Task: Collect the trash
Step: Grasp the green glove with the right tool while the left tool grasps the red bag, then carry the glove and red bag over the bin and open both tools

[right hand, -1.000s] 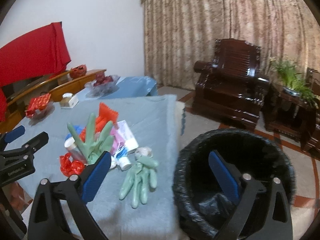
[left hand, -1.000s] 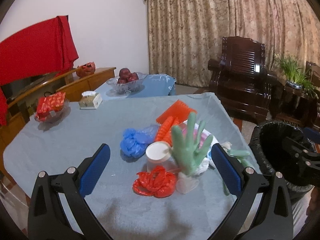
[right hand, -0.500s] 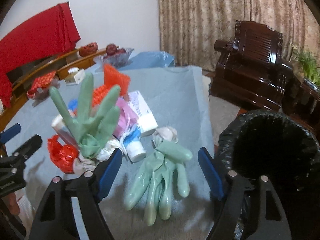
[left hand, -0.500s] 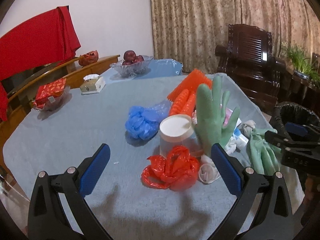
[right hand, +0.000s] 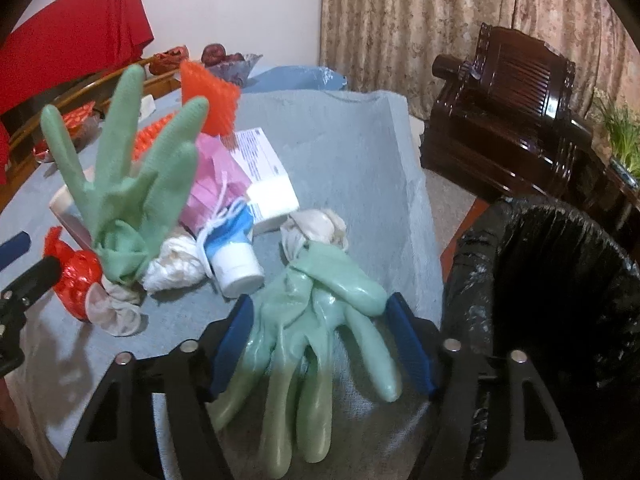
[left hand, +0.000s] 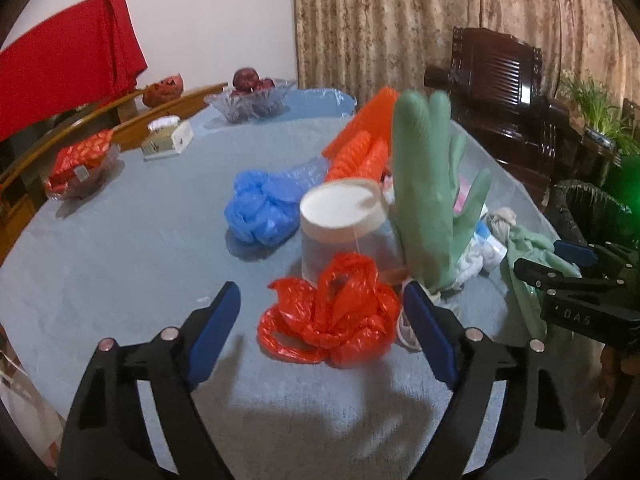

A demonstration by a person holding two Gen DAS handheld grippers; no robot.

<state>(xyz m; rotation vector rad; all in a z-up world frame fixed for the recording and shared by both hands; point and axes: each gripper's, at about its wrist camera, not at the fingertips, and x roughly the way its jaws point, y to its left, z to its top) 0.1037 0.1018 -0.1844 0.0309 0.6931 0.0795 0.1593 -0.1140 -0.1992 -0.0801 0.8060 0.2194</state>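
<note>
You see both views under dim, warm indoor light that falls from above and behind you: in the left wrist view a soft grey shadow spreads over the worktop (left hand: 120, 264) just in front of the fingers (left hand: 214, 332). Colours look noisy and slightly washed. The upright green glove (left hand: 430, 184) is smeared by motion blur, and so is the white lid beside it. In the right wrist view the flat green glove (right hand: 316, 320) carries wet-looking glare. The black bin (right hand: 560, 280) beside the worktop swallows all detail. Fisheye bending curves the curtain (right hand: 440, 20), and black corners ring each view.
</note>
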